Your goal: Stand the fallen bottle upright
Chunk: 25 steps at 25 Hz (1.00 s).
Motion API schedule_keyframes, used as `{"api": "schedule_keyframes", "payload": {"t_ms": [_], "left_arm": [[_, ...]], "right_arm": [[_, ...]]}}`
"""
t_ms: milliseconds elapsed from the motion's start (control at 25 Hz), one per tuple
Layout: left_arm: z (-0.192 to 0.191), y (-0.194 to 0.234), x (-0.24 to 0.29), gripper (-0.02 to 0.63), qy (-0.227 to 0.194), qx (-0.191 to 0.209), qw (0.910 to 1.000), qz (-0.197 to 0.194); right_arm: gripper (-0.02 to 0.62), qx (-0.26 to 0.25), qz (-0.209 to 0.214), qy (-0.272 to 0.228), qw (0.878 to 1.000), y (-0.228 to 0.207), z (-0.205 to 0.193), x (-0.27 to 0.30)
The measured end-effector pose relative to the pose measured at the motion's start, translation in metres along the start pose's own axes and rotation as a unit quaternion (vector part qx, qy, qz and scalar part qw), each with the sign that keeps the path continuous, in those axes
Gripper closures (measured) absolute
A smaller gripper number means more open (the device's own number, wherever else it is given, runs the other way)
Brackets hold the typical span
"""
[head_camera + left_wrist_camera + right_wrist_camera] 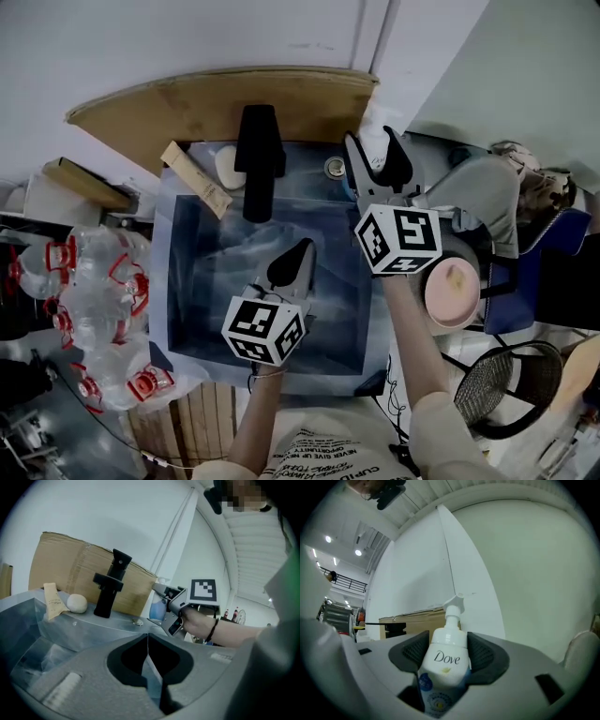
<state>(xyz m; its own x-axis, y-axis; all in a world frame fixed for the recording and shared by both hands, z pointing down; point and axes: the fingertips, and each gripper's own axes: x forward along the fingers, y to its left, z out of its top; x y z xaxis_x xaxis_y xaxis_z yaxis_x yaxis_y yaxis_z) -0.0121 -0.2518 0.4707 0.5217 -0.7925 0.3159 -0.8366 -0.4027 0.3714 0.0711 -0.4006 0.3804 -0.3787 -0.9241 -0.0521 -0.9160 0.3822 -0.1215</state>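
Note:
A white and blue Dove pump bottle (445, 663) sits between the dark pads of my right gripper (447, 649), which is shut on its body. Its pump head points up in the right gripper view. In the left gripper view the bottle (156, 609) shows as a blue patch in that gripper, held above the table's far right side. In the head view my right gripper (375, 161) is at the table's back right and the bottle is mostly hidden. My left gripper (302, 249) hovers over the middle of the grey-blue cloth (197, 309). Its jaws meet, with nothing between them.
At the back of the table a black pump dispenser (258, 159) stands upright. Beside it are a white round lump (228, 167), a tan tube (195, 178) and a small round cap (335, 168). Cardboard (225, 103) leans behind. A bag of clear bottles (103, 309) sits left, a pink bowl (455, 291) right.

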Motion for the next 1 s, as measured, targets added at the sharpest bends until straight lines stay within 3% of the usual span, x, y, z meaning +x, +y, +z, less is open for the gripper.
{"api": "schedule_keyframes", "payload": {"t_ms": [520, 1000], "left_arm": [[-0.001, 0.013, -0.001, 0.58, -0.009, 0.0, 0.9999, 0.007], [-0.003, 0.015, -0.004, 0.58, -0.018, -0.005, 0.9998, 0.008]], "right_arm": [[0.342, -0.059, -0.057, -0.05, 0.995, 0.016, -0.022, 0.005], [0.339, -0.119, -0.063, -0.107, 0.985, 0.027, -0.022, -0.003]]}}
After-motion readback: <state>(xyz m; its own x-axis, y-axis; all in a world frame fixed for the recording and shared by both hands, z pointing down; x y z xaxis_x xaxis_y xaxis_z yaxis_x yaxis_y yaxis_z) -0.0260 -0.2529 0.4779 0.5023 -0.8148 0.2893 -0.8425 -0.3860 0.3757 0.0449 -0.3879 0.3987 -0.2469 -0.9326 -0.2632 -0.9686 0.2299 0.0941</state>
